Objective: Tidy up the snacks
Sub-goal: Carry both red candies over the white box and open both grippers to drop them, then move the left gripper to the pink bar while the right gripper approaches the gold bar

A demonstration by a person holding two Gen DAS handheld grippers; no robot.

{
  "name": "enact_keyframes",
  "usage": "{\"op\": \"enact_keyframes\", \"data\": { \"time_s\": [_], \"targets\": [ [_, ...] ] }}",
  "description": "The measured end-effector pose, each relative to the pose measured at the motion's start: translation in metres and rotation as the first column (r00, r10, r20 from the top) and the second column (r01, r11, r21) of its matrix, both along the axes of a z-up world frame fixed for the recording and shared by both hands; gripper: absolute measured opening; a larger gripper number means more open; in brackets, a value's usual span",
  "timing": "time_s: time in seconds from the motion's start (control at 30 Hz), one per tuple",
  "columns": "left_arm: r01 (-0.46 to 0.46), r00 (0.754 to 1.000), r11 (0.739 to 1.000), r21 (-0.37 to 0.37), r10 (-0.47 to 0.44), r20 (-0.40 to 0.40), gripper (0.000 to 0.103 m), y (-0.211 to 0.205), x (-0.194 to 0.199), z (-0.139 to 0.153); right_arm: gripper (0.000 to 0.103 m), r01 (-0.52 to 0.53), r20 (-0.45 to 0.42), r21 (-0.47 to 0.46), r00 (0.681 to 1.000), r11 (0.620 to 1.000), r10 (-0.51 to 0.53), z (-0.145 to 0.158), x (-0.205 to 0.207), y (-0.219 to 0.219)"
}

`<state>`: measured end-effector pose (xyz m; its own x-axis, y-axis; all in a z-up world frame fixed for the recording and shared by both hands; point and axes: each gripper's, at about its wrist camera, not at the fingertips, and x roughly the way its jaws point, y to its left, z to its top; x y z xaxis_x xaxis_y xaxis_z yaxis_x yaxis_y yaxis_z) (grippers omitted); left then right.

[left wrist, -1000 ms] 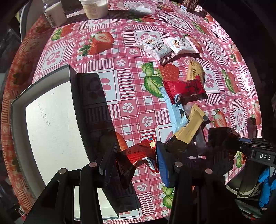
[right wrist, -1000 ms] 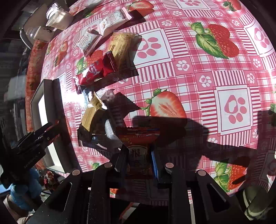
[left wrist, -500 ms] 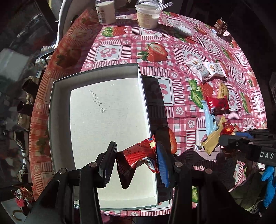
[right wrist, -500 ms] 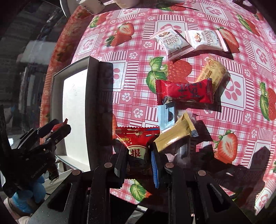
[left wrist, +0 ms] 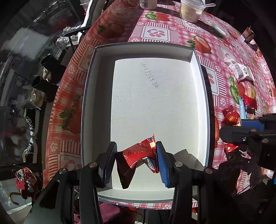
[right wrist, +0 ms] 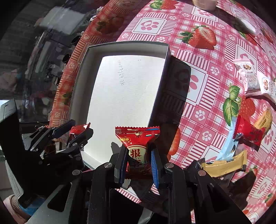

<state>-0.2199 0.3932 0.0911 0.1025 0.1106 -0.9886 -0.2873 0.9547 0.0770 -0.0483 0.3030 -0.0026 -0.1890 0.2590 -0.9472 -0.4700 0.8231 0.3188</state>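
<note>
My left gripper [left wrist: 136, 157] is shut on a crumpled red snack packet [left wrist: 138, 153] and holds it above the near end of the empty white box [left wrist: 200, 72]. My right gripper [right wrist: 138, 165] is shut on a red snack packet with Chinese print [right wrist: 138, 143], just off the box's [right wrist: 160, 82] near right corner. The left gripper [right wrist: 75, 133] also shows in the right wrist view, and the right gripper [left wrist: 241, 134] in the left wrist view. More snacks lie on the strawberry tablecloth: two white packets [right wrist: 250, 81], a red one [right wrist: 248, 131], a light blue one [right wrist: 227, 144], yellow ones [right wrist: 224, 165].
A plastic cup with a spoon [left wrist: 191, 10] and a jar [left wrist: 148, 3] stand at the table's far edge. A small brown carton [left wrist: 248, 35] is at the far right. The table's left edge drops to a floor with shoes [left wrist: 31, 124].
Both grippers have moved left from the snack pile to the white box, each carrying its red packet. The box now fills both views.
</note>
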Motion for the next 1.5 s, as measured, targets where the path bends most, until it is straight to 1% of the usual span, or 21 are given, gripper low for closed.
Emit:
{"op": "enact_keyframes", "data": {
  "time_s": [0.13, 0.4, 0.53, 0.67, 0.73, 0.77, 0.8, 0.83, 0.87, 0.9, 1.0, 1.03, 1.07, 1.1, 1.13, 1.5],
  "targets": [
    [-0.010, 1.000, 1.000, -0.001, 0.010, -0.016, 0.049, 0.007, -0.008, -0.007, 0.026, -0.038, -0.005, -0.016, 0.999, 0.999, 0.038, -0.007, -0.005, 0.017],
    [-0.025, 0.999, 1.000, -0.004, 0.025, -0.037, 0.050, 0.011, -0.020, -0.016, 0.026, -0.082, -0.018, -0.056, 0.997, 0.995, 0.081, -0.022, -0.007, 0.028],
    [-0.021, 0.999, 1.000, 0.001, 0.021, -0.042, 0.052, 0.010, -0.022, -0.017, 0.026, -0.095, -0.019, -0.064, 0.995, 0.993, 0.094, -0.022, -0.007, 0.026],
    [-0.020, 0.999, 1.000, 0.016, 0.020, -0.034, 0.052, 0.011, -0.021, -0.017, 0.026, -0.106, -0.019, -0.075, 0.994, 0.991, 0.105, -0.028, -0.008, 0.039],
    [-0.019, 0.999, 1.000, 0.025, 0.020, -0.038, 0.055, 0.009, -0.020, -0.017, 0.028, -0.107, -0.022, -0.079, 0.994, 0.991, 0.106, -0.031, -0.009, 0.040],
    [-0.017, 0.999, 0.999, 0.029, 0.018, -0.039, 0.057, 0.008, -0.019, -0.016, 0.030, -0.106, -0.021, -0.082, 0.994, 0.991, 0.104, -0.031, -0.008, 0.040],
    [-0.017, 0.999, 0.999, 0.034, 0.018, -0.039, 0.062, 0.008, -0.018, -0.015, 0.044, -0.105, -0.017, -0.085, 0.994, 0.991, 0.104, -0.032, -0.008, 0.040],
    [-0.017, 0.999, 0.999, 0.038, 0.018, -0.035, 0.065, 0.007, -0.018, -0.015, 0.066, -0.102, -0.009, -0.087, 0.995, 0.991, 0.102, -0.031, -0.008, 0.039],
    [-0.017, 0.999, 0.999, 0.041, 0.018, -0.032, 0.067, 0.007, -0.018, -0.013, 0.073, -0.099, 0.001, -0.086, 0.995, 0.991, 0.099, -0.031, -0.006, 0.037],
    [-0.016, 0.999, 0.999, 0.044, 0.018, -0.029, 0.069, 0.006, -0.018, -0.012, 0.075, -0.093, 0.006, -0.086, 0.996, 0.992, 0.094, -0.031, -0.004, 0.034],
    [-0.005, 1.000, 0.998, 0.055, 0.007, -0.027, 0.071, 0.002, -0.018, -0.010, 0.075, -0.079, 0.004, -0.098, 0.997, 0.992, 0.080, -0.037, 0.001, 0.026],
    [0.000, 1.000, 0.998, 0.058, 0.002, -0.028, 0.072, 0.001, -0.018, -0.009, 0.078, -0.071, 0.006, -0.101, 0.997, 0.992, 0.072, -0.037, 0.002, 0.024],
    [0.004, 1.000, 0.998, 0.061, -0.002, -0.028, 0.072, 0.000, -0.017, -0.008, 0.084, -0.061, 0.010, -0.105, 0.998, 0.993, 0.063, -0.037, 0.004, 0.021],
    [0.007, 1.000, 0.998, 0.063, -0.006, -0.027, 0.072, -0.002, -0.017, -0.007, 0.097, -0.051, 0.017, -0.109, 0.998, 0.993, 0.053, -0.036, 0.005, 0.017],
    [0.010, 1.000, 0.998, 0.064, -0.008, -0.026, 0.072, -0.005, -0.017, -0.006, 0.102, -0.039, 0.027, -0.105, 0.999, 0.994, 0.042, -0.036, 0.007, 0.013],
    [0.057, 0.998, 0.994, 0.088, -0.056, -0.019, 0.075, -0.027, -0.013, 0.006, 0.102, 0.037, 0.028, -0.107, 0.999, 0.994, -0.034, -0.032, 0.018, -0.022]
  ]
}}
